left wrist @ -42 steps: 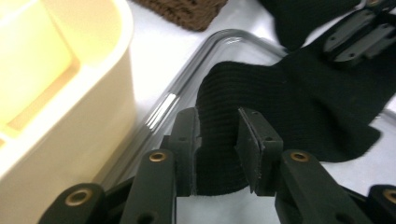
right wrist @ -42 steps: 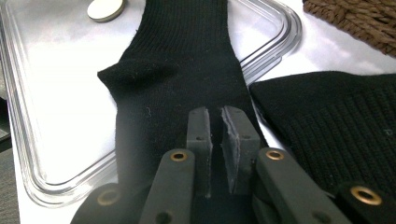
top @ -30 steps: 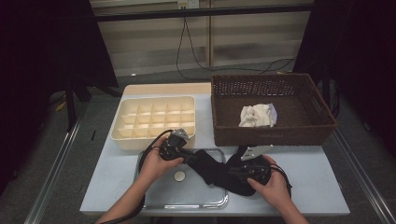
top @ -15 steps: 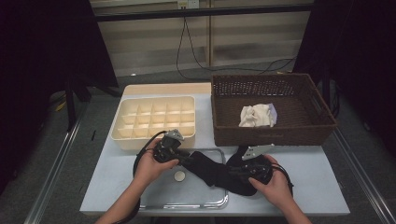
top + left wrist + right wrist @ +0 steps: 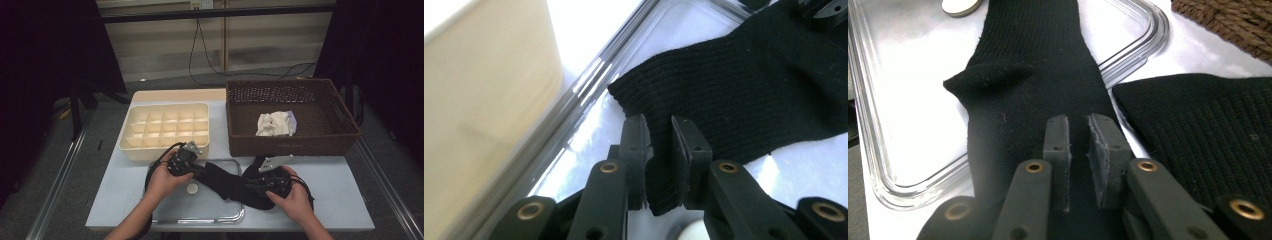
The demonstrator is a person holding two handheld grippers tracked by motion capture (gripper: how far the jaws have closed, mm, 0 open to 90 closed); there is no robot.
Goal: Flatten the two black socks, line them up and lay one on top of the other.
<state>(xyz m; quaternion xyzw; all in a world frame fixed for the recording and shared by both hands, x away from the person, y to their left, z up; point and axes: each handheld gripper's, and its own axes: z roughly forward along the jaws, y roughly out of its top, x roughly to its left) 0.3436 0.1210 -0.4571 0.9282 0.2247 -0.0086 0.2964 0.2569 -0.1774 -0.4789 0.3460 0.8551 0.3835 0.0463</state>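
Note:
A black sock [image 5: 220, 177] lies stretched across a clear plastic tray [image 5: 200, 215] at the table's front. My left gripper [image 5: 197, 167] holds its cuff end. In the left gripper view the jaws [image 5: 659, 125] have just been closing and pinch the edge of the sock [image 5: 749, 90] between the pads. My right gripper [image 5: 250, 186] grips the other end. In the right gripper view its jaws [image 5: 1079, 122] stand close together with the sock's fabric [image 5: 1038, 75] between them. A second black sock [image 5: 1208, 130] lies beside it, off the tray [image 5: 1143, 45].
A cream compartment box [image 5: 165, 127] stands behind the tray at the left. A brown wicker basket [image 5: 290, 145] with a white cloth [image 5: 275, 123] stands at the back right. A small white disc [image 5: 192, 188] lies in the tray near my left hand.

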